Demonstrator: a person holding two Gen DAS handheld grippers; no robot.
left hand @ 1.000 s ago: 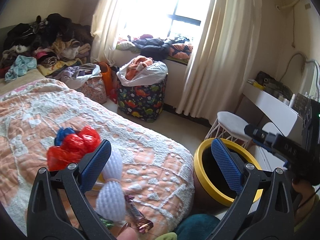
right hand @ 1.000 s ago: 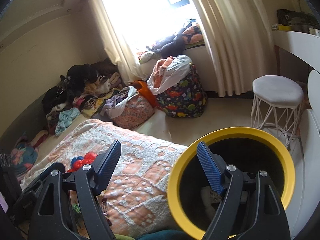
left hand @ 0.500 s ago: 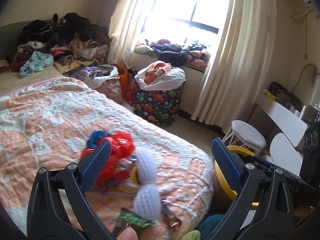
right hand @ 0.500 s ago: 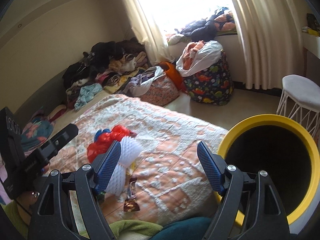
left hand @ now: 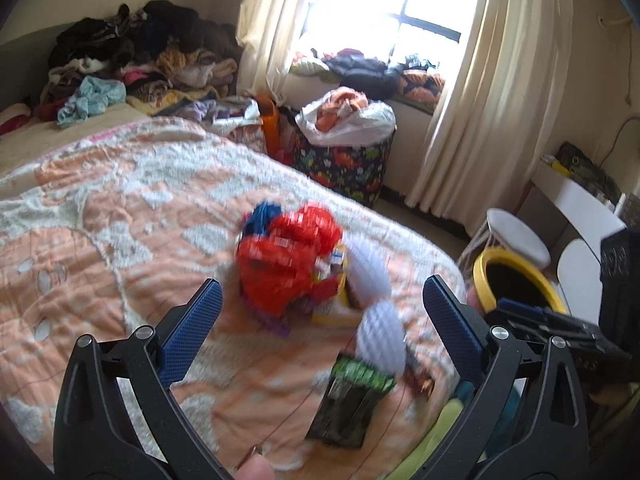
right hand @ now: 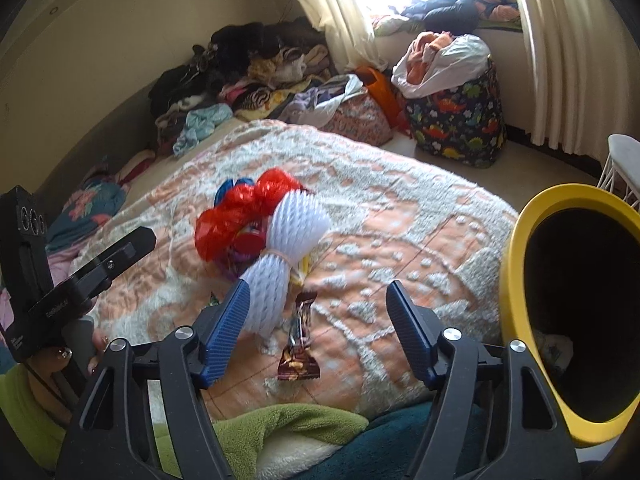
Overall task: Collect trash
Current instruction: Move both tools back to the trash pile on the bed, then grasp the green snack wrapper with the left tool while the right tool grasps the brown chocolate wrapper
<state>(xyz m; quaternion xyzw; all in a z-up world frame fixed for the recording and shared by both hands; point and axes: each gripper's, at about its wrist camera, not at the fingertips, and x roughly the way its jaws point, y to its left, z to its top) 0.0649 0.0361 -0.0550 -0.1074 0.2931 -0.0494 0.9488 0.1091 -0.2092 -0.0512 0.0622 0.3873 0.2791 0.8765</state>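
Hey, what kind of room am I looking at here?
Most likely a lived-in bedroom: a bed with an orange and white blanket, heaps of clothes against the wall, and a curtained window. Trash sits on the blanket, with a yellow bin beside the bed.

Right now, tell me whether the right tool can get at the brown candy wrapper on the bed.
Probably yes: the right tool is open, and the brown candy wrapper lies flat between its fingers with nothing covering it.

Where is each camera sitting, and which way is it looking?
Left wrist: on the left hand-held gripper, open, facing the trash pile on the bed; a fingertip shows.
Right wrist: on the right hand-held gripper, open, facing the foam net and wrapper; a hand shows.
Both see the bin.
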